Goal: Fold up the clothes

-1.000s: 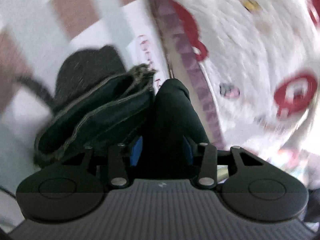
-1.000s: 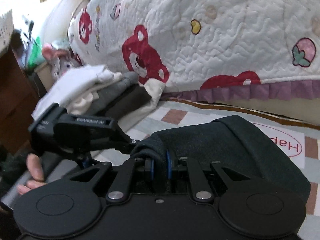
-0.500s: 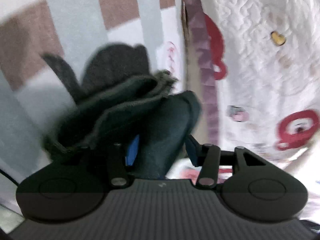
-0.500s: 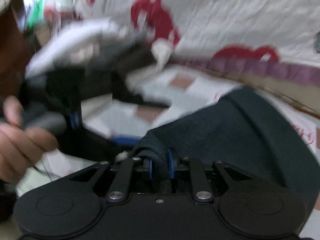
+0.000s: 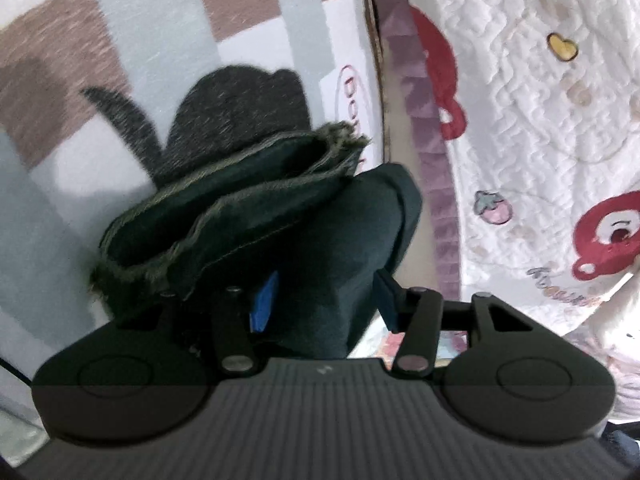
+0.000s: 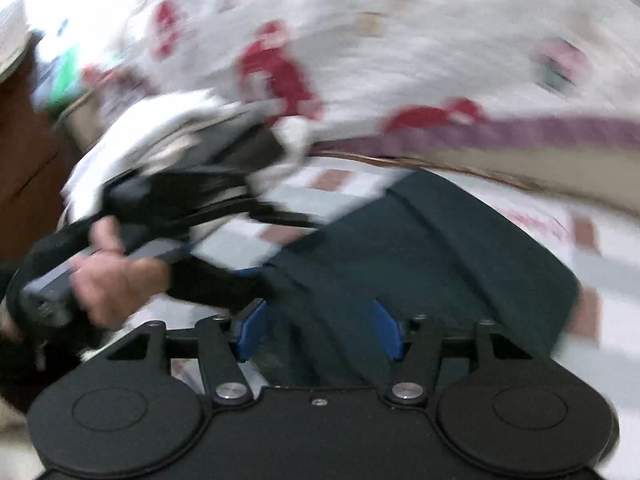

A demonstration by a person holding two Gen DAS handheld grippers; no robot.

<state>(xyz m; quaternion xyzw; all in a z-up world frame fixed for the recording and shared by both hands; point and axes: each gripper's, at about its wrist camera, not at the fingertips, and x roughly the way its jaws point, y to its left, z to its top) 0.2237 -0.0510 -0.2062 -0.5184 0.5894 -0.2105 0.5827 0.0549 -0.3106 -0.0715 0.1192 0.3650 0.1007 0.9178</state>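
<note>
The left gripper (image 5: 324, 300) has its jaws parted, the folded dark trousers (image 5: 328, 240) bulging between them, the frayed hems just left of the left jaw. The right gripper's (image 6: 318, 332) jaws are opening, released, with the trousers' (image 6: 420, 256) fabric lying loose between them. The patchwork mat (image 5: 120, 40) lies beneath.

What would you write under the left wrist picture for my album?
Left tongs open around dark folded trousers on a checked mat, beside a bear quilt.
</note>
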